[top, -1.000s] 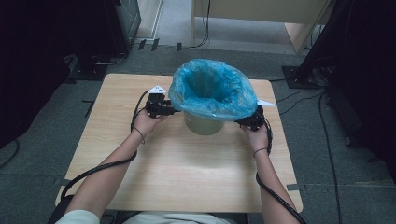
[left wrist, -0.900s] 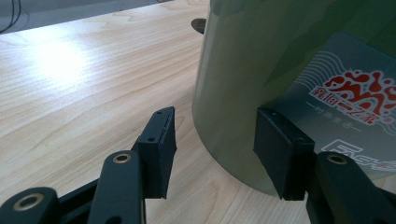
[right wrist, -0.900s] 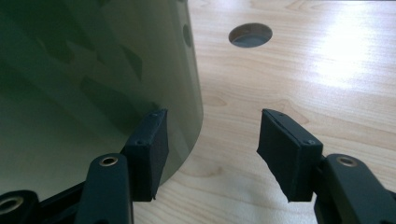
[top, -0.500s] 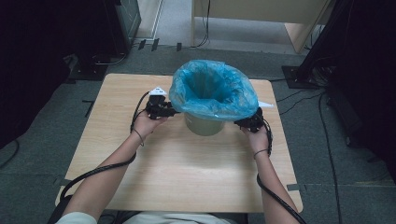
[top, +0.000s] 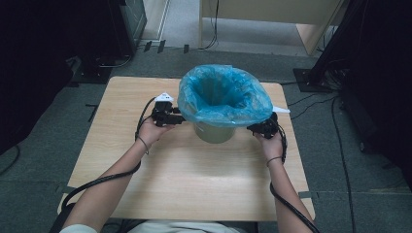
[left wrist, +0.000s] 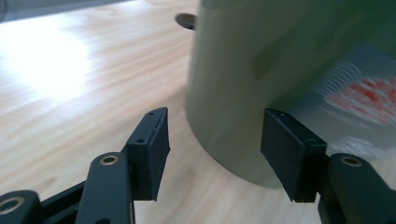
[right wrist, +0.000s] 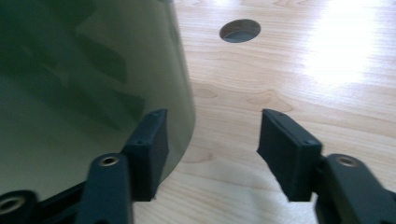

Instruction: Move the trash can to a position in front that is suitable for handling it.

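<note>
Bin: pale green round plastic bin (top: pixel 214 132) lined with a blue plastic bag (top: pixel 223 97), near the counter's (top: pixel 194 184) far edge.
Label: red print (left wrist: pixel 373 95), too blurred to read.
Your left tongs (left wrist: pixel 212 149): spread, just widened, bin wall between them.
Your right tongs (right wrist: pixel 210 149): spread, just widened, beside the bin.

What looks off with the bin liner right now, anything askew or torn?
No tear shows. The blue liner flares loosely over the rim of the bin instead of lying snug, sagging toward the person. The bin stands upright on the table.

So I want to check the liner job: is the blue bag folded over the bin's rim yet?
Yes. The blue bag is spread open and draped over the rim, hanging outside the bin.
</note>
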A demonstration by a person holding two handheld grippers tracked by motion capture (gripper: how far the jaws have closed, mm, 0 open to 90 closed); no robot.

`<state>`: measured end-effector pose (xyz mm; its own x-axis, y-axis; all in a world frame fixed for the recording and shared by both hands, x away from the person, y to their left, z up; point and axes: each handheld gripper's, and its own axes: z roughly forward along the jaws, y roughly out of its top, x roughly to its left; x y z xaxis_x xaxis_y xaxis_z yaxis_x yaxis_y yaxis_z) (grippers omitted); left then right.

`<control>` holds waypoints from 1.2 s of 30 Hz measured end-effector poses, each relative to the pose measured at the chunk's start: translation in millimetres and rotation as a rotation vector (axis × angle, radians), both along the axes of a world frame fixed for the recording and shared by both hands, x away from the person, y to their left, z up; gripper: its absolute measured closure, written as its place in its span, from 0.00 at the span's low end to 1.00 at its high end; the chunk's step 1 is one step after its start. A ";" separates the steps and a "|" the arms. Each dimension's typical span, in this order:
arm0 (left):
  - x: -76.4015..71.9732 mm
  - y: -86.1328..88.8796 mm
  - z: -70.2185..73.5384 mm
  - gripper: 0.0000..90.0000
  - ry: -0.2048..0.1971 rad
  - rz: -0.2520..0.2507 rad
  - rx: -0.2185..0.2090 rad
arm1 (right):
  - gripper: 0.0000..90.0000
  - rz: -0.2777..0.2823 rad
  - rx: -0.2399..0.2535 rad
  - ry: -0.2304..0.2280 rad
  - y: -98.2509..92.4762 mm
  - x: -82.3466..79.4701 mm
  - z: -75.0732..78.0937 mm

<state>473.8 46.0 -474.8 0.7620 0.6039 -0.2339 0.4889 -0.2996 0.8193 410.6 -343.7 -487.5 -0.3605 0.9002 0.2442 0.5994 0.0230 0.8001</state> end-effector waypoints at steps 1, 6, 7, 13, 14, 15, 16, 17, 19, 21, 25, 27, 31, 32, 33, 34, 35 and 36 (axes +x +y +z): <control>2.5 -0.2 0.6 0.46 -0.003 0.006 -0.002 | 0.49 -0.003 -0.007 0.002 -0.5 1.7 0.3; 14.3 -4.9 2.2 0.46 -0.006 0.030 0.005 | 0.49 -0.026 0.017 0.011 1.3 12.7 -1.0; 16.2 -4.9 2.2 0.46 -0.007 0.034 0.004 | 0.49 -0.030 0.019 0.007 1.8 14.4 -0.8; 18.7 -3.9 2.1 0.47 0.006 0.029 -0.027 | 0.51 -0.034 0.047 0.004 3.9 18.8 2.2; 18.6 -3.0 1.9 0.48 0.010 0.019 -0.029 | 0.51 -0.028 0.050 0.007 3.4 18.9 2.1; 18.6 -3.0 1.9 0.50 0.010 0.019 -0.029 | 0.51 -0.020 0.053 0.011 3.2 18.6 2.3; 18.1 -2.6 2.0 0.52 0.014 0.012 -0.033 | 0.53 -0.013 0.054 0.010 3.2 18.2 2.7; 17.4 -2.8 2.3 0.52 0.014 0.009 -0.034 | 0.53 -0.013 0.054 0.010 3.2 18.2 2.7; 15.7 -3.2 3.3 0.55 0.013 0.004 -0.026 | 0.56 -0.001 0.040 0.006 3.8 16.2 3.7; 11.4 -3.6 4.7 0.56 0.025 -0.002 -0.023 | 0.58 0.005 0.027 0.008 4.8 12.4 5.5; 3.2 -2.0 5.4 0.56 0.028 -0.037 -0.015 | 0.59 0.016 0.010 0.017 4.9 5.8 7.8; 0.6 -1.6 5.2 0.56 0.031 -0.040 -0.019 | 0.59 0.019 0.006 0.016 4.8 3.8 8.0; -11.4 0.6 5.6 0.55 0.037 -0.064 -0.012 | 0.60 0.023 0.024 0.033 5.0 -9.1 8.1; -11.4 0.6 5.6 0.55 0.037 -0.064 -0.012 | 0.60 0.026 0.020 0.035 5.4 -11.9 8.5; -17.3 1.6 5.8 0.55 0.018 -0.079 -0.004 | 0.60 0.029 0.017 0.037 5.7 -14.6 9.0; -17.3 1.6 5.8 0.55 0.018 -0.079 -0.004 | 0.60 0.028 0.015 0.040 6.3 -17.5 9.4; -20.1 2.0 5.9 0.55 0.015 -0.083 -0.003 | 0.60 0.026 0.007 0.035 7.3 -20.4 9.4; -25.3 2.7 6.0 0.55 0.015 -0.087 -0.002 | 0.60 0.023 0.009 0.040 8.0 -23.2 9.7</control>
<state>448.5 48.7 -468.8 0.8078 0.5354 -0.2466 0.4734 -0.3399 0.8126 387.3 -335.7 -477.8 -0.3706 0.8896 0.2670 0.6299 0.0295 0.7761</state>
